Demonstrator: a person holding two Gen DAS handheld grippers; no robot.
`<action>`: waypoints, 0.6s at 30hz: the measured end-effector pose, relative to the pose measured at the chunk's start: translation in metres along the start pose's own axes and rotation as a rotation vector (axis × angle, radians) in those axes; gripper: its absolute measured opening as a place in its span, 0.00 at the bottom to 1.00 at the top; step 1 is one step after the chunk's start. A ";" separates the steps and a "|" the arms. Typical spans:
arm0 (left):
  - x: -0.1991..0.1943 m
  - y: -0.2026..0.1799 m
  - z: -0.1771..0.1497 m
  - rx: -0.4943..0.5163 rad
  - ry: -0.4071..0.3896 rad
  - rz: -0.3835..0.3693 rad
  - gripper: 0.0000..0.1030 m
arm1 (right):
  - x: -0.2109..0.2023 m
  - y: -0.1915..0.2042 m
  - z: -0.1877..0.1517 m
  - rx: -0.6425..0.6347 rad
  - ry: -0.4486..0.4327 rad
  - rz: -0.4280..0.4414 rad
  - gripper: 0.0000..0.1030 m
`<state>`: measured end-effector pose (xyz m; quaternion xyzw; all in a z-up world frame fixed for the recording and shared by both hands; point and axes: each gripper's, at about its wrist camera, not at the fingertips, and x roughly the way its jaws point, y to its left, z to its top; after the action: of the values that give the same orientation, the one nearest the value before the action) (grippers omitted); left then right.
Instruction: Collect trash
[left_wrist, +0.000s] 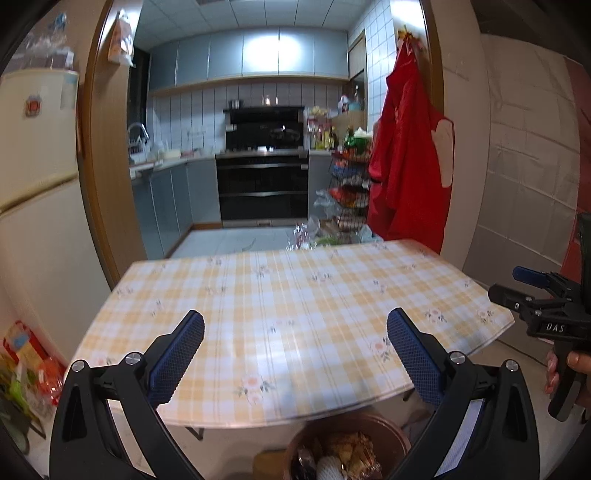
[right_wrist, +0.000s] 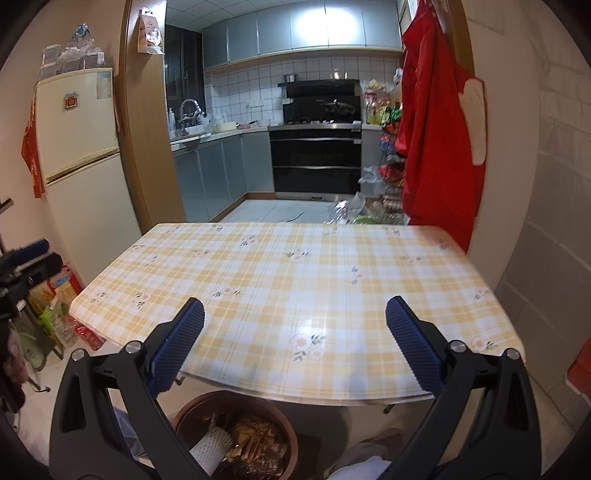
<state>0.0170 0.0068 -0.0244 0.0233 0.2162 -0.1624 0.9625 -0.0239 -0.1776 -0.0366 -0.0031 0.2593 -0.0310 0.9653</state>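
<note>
Trash bin (right_wrist: 236, 435), round and brown, on the floor just below the table's near edge, holding a heap: white foam netting (right_wrist: 210, 448) at the left inside, crumpled yellowish-gold wrappers (right_wrist: 258, 435) in the middle, darker scraps underneath, too tangled to sort out further. Same bin (left_wrist: 347, 446) at the bottom of the left wrist view, partly cut off by the frame.

Left gripper (left_wrist: 295, 354) over the table's near edge, blue-padded fingers (left_wrist: 177, 358) wide apart, nothing between them. Right gripper (right_wrist: 295, 350) likewise above the near edge, fingers (right_wrist: 413, 350) spread and gripping nothing. Right gripper also seen from the side at the right edge of the left wrist view, a hand (left_wrist: 569, 369) wrapped on its handle. Left gripper only a dark blurred shape at the left edge of the right wrist view.

Table (right_wrist: 295, 266) covered with a glossy yellow-and-white checked cloth printed with small flowers.

Beyond the far edge, clear plastic bags (right_wrist: 347, 210) on the tiled floor beside a wire rack (right_wrist: 391, 162) stuffed with packets. Red apron (right_wrist: 436, 122) hanging on the doorframe at the table's far right corner. Cream fridge (right_wrist: 81, 155) against the left wall, colourful packaging (right_wrist: 62, 295) on the floor by the table's near left corner. Through the doorway, a kitchen with grey cabinets, a black oven (right_wrist: 316, 158) and a sink tap (right_wrist: 190, 107).
</note>
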 end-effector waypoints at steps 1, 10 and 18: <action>-0.002 0.000 0.004 0.002 -0.011 0.008 0.94 | -0.003 0.000 0.003 -0.002 -0.011 -0.015 0.94; -0.013 0.002 0.019 0.005 -0.068 0.061 0.94 | -0.015 0.002 0.016 0.006 -0.047 -0.053 0.94; -0.011 0.001 0.020 0.000 -0.062 0.081 0.94 | -0.015 0.004 0.018 0.013 -0.047 -0.060 0.94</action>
<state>0.0160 0.0089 -0.0016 0.0268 0.1851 -0.1239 0.9745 -0.0282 -0.1730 -0.0137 -0.0054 0.2362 -0.0615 0.9697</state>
